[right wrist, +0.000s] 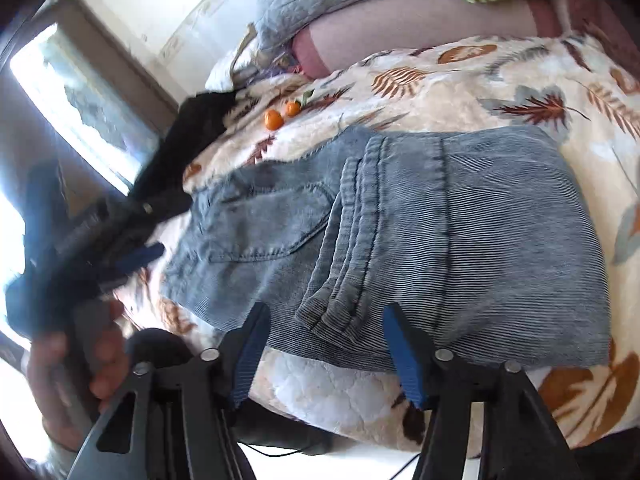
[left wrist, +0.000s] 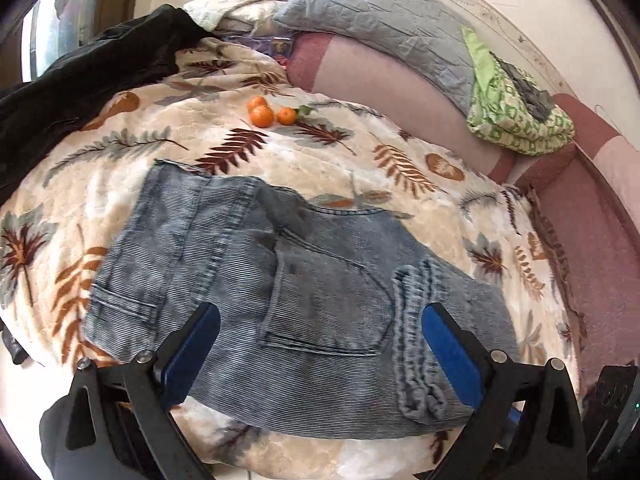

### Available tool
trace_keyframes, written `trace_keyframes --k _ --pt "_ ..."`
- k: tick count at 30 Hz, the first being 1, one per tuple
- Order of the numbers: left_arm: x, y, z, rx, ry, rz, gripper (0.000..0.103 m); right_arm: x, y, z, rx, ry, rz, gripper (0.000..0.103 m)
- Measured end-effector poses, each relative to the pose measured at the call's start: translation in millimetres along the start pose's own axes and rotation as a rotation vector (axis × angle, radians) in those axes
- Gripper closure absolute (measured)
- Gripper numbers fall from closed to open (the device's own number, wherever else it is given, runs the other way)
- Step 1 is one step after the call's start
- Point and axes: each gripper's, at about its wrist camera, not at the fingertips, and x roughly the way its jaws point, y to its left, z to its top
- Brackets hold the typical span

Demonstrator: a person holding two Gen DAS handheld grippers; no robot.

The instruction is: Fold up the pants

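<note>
Grey-blue denim pants [left wrist: 224, 280] lie folded on a leaf-patterned blanket [left wrist: 120, 152]. The leg hems [left wrist: 416, 340] are laid across the seat beside a back pocket [left wrist: 328, 308]. My left gripper [left wrist: 320, 324] hovers above the pants, open, its blue pads apart and empty. In the right wrist view the pants [right wrist: 480, 240] fill the middle. My right gripper [right wrist: 326, 312] stands open over their near edge, just above the hems [right wrist: 340, 280], pressing nothing. At the left of that view, blurred, a person's hand [right wrist: 80, 360] holds the left gripper.
Three oranges [left wrist: 264, 114] sit on the blanket beyond the pants. A black garment [left wrist: 80, 80] lies at the far left. A grey pillow [left wrist: 380, 20] and a green patterned cloth [left wrist: 512, 112] rest along the pink bed edge [left wrist: 400, 80]. A window [right wrist: 80, 92] is at the left.
</note>
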Motion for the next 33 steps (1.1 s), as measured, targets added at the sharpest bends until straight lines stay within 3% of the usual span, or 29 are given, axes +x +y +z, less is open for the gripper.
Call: trace_keyframes --k 4,7,8,10,11,12,15,17,21,24,27,31,32,33 --pt "13 -34 -13 -0.009 0.115 -0.206 0.002 -51 -50 2 0.176 -0.155 -0.014 0.030" --pt "25 -45 -25 -0.053 0.210 -0.305 0.003 -60 -88 -5 0.282 -0.172 -0.036 0.030" --pt "27 -46 -28 -0.070 0.235 -0.323 0.007 -62 -98 -6 0.322 -0.172 -0.021 0.030" --pt "30 -49 -35 -0.112 0.296 -0.348 0.026 -64 -111 -10 0.368 -0.173 0.009 0.030" --pt "29 -52 -38 -0.118 0.322 -0.365 0.041 -64 -112 -11 0.367 -0.174 0.018 0.030" --pt "26 -58 -40 -0.108 0.327 -0.375 0.047 -63 -112 -10 0.359 -0.172 0.028 0.030" --pt "16 -80 -40 -0.055 0.279 -0.398 0.047 -61 -112 -10 0.342 -0.159 0.053 0.030" --pt "23 -86 -41 -0.057 0.293 -0.364 0.047 -58 -112 -12 0.346 -0.144 0.062 0.030" --pt "47 -76 -56 -0.083 0.342 -0.201 0.047 -65 -116 -16 0.351 -0.152 0.061 0.030" --pt "60 -66 -68 -0.119 0.404 -0.202 0.047 -70 -122 -19 0.365 -0.162 0.055 0.030" --pt "60 -68 -70 -0.104 0.395 -0.207 0.048 -68 -128 -21 0.393 -0.150 0.054 0.030" --pt "59 -68 -66 -0.092 0.378 -0.199 0.067 -67 -125 -21 0.377 -0.150 0.045 0.030" --pt "61 -65 -66 -0.097 0.383 -0.196 0.076 -66 -124 -21 0.373 -0.148 0.043 0.030" --pt "65 -60 -66 -0.116 0.391 -0.184 0.091 -65 -123 -21 0.372 -0.145 0.041 0.030"
